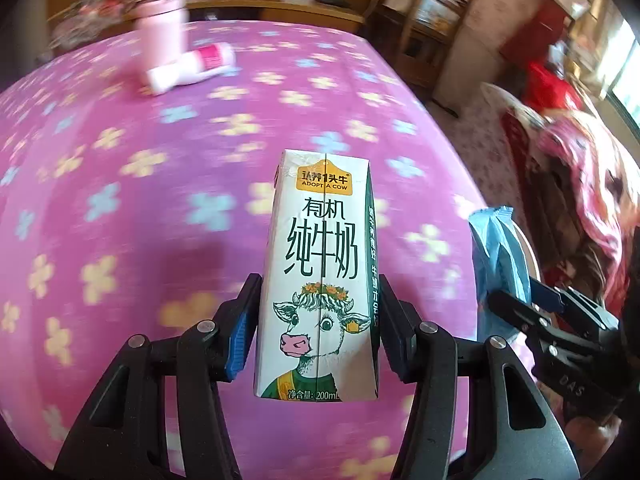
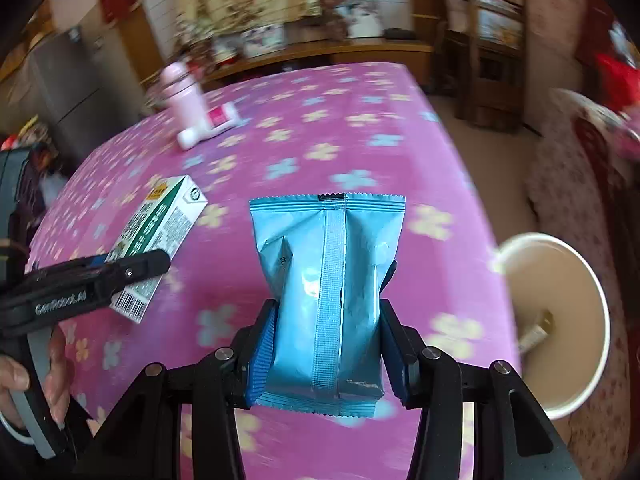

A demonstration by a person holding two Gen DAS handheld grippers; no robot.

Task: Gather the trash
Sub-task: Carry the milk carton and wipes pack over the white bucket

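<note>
My left gripper is shut on a white and green milk carton with a cow on it, held above the pink flowered tablecloth. My right gripper is shut on a light blue snack packet, also held above the table. The packet and right gripper show at the right of the left wrist view. The carton and left gripper show at the left of the right wrist view. A white paper bin stands off the table's right edge, with a scrap inside.
A pink bottle stands at the table's far left, and a white bottle with a pink label lies beside it. Both show in the left wrist view, the pink bottle and the white bottle. Wooden shelves and a flowered sofa are beyond the table.
</note>
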